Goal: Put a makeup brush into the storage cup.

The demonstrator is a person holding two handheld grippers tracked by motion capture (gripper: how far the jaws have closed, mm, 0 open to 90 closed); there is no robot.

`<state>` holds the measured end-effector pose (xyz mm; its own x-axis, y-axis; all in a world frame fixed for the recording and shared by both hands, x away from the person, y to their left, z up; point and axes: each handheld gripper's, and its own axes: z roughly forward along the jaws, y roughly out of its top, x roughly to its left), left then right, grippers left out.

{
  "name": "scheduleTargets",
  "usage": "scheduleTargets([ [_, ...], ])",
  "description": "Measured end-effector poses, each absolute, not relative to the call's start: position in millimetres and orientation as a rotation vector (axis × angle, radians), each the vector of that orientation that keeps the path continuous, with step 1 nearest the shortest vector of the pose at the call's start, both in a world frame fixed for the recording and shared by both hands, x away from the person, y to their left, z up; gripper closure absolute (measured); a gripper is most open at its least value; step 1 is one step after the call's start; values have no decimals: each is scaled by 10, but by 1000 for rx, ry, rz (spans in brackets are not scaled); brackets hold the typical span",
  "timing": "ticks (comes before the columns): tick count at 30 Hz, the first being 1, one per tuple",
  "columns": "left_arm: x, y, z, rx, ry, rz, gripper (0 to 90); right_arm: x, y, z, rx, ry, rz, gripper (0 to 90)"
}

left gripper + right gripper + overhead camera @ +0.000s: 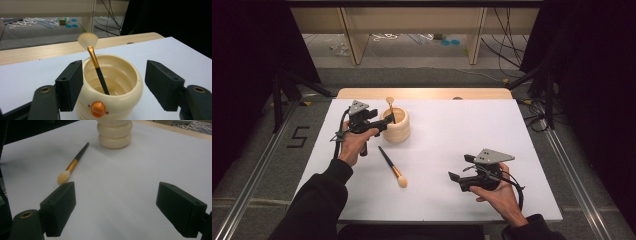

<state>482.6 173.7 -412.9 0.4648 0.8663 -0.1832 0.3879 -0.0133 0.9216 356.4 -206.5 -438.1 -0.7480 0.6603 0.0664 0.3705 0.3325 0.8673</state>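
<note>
brushes: 2 [392,167] [390,107] | holder: 1 [396,126] | grippers: 2 [382,125] [459,168]

The person wears black long sleeves that end at the wrists. Each hand carries a black gripper: the left gripper [384,121] and the right gripper [458,169] both bear a grey three-cornered plate on top and trail a black cable. In the gripper views the jaws are matte black blocks with small screw holes, fixed to rounded black arms that have brass-coloured inserts.
</note>
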Motion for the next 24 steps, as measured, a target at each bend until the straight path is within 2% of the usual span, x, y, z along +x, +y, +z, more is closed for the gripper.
scheduleTargets([
  [7,4690,1735,-4121,1679,1087,520,283,3568,-2047,-4390,905,2290,1399,169],
  [15,4523,1685,-4189,1721,1097,469,160,3550,-2050,-4373,927,2302,1382,169],
  [24,4393,1626,-4246,1774,1076,448,158,3545,-2051,-4373,927,2306,1380,169],
])
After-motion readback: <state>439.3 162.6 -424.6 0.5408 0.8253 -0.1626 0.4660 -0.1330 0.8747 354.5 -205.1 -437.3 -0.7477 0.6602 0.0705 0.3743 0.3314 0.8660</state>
